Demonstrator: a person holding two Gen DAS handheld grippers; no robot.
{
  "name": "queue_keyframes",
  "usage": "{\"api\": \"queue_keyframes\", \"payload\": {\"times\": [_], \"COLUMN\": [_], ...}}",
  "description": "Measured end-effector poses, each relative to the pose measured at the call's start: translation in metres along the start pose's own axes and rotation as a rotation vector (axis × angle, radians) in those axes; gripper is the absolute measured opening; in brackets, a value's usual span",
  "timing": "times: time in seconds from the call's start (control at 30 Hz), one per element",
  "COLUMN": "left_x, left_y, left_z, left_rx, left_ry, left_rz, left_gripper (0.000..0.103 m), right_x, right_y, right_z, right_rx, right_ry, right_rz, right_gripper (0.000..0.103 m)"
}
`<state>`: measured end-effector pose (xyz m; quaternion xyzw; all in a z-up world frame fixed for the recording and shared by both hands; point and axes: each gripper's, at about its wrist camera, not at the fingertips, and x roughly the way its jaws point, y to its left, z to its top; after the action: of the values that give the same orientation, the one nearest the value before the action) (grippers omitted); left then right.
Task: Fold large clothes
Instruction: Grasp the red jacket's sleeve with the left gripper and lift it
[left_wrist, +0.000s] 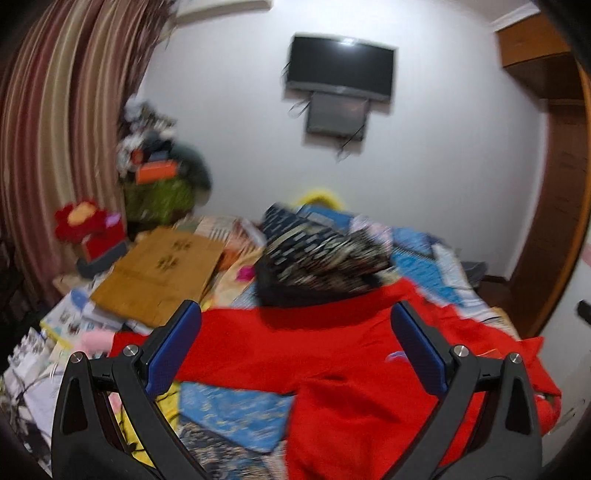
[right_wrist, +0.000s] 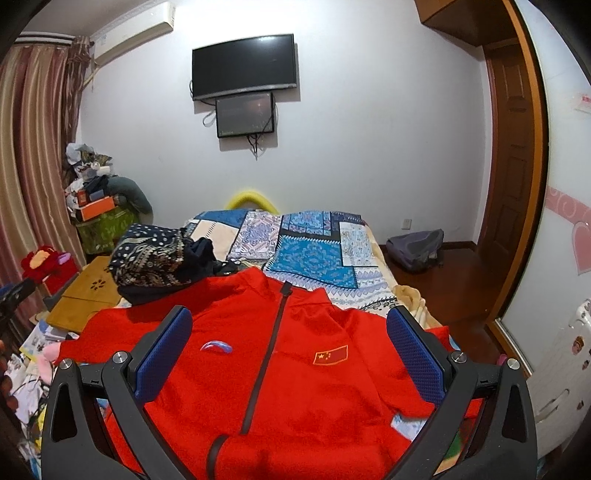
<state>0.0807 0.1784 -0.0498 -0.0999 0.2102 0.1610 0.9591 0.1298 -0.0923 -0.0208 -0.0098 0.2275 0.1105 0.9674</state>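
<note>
**Red jacket laid out, both grippers empty above it**

Red zip jacket (right_wrist: 280, 373) lies front-up on the patchwork bedspread (right_wrist: 314, 254), collar toward the far wall, zip closed down the middle. Probably spread flat this way so sleeves and sides can be folded in. One sleeve runs out toward the left side of the bed; clearest in the left wrist view, though that view is motion-blurred. A bundle of dark patterned clothes (right_wrist: 159, 258) sits just beyond the collar, touching or slightly overlapping the shoulder; cannot tell which.

Left gripper (left_wrist: 295, 343): jaws spread wide, nothing between the blue pads, hovering over the sleeve side of the jacket (left_wrist: 351, 369).

Right gripper (right_wrist: 288, 350): jaws equally wide apart, holding nothing, centred over the chest, zip between the fingers. Contact with the cloth not evident.

Judgement: no fold begun yet; first grasp likely a sleeve or hem edge.
</note>
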Motion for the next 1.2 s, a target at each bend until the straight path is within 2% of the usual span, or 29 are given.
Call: {"api": "queue_keyframes", "payload": {"times": [0.2, 0.4, 0.53, 0.73, 0.8, 0.83, 0.9, 0.97, 1.0, 1.07, 1.1, 1.2], "left_x": [0.069, 0.133, 0.162, 0.202, 0.212, 0.218, 0.229, 0.235, 0.240, 0.244, 0.243, 0.238], "left_y": [0.087, 0.166, 0.209, 0.257, 0.265, 0.268, 0.273, 0.274, 0.273, 0.269, 0.264, 0.251], "left_z": [-0.023, -0.070, -0.101, -0.141, -0.147, -0.150, -0.152, -0.150, -0.148, -0.141, -0.134, -0.113], "left_rx": [-0.152, -0.352, -0.519, -0.760, -0.815, -0.839, -0.840, -0.800, -0.764, -0.676, -0.620, -0.488], "left_ry": [0.189, 0.375, 0.455, 0.517, 0.532, 0.534, 0.538, 0.544, 0.547, 0.544, 0.530, 0.467], "left_rz": [0.066, 0.082, 0.072, 0.024, 0.014, 0.009, 0.026, 0.085, 0.123, 0.214, 0.251, 0.295], "left_gripper": [0.103, 0.103, 0.093, 0.087, 0.082, 0.076, 0.068, 0.048, 0.043, 0.013, 0.007, 0.002], "right_x": [0.043, 0.095, 0.126, 0.159, 0.167, 0.170, 0.176, 0.181, 0.183, 0.184, 0.185, 0.183], "right_y": [-0.003, 0.001, 0.004, 0.005, 0.005, 0.004, 0.004, 0.003, 0.002, 0.000, 0.001, 0.000], "right_z": [0.008, 0.004, -0.005, -0.019, -0.021, -0.022, -0.025, -0.026, -0.027, -0.029, -0.029, -0.027], "right_rx": [-0.017, -0.031, -0.043, -0.051, -0.052, -0.050, -0.044, -0.034, -0.028, -0.020, -0.021, -0.023], "right_ry": [0.070, 0.201, 0.290, 0.388, 0.408, 0.417, 0.434, 0.452, 0.462, 0.474, 0.476, 0.476], "right_rz": [-0.008, 0.009, 0.026, 0.025, 0.020, 0.019, 0.021, 0.027, 0.031, 0.038, 0.039, 0.042], "right_gripper": [0.103, 0.103, 0.103, 0.103, 0.103, 0.103, 0.103, 0.103, 0.103, 0.103, 0.103, 0.103]}}
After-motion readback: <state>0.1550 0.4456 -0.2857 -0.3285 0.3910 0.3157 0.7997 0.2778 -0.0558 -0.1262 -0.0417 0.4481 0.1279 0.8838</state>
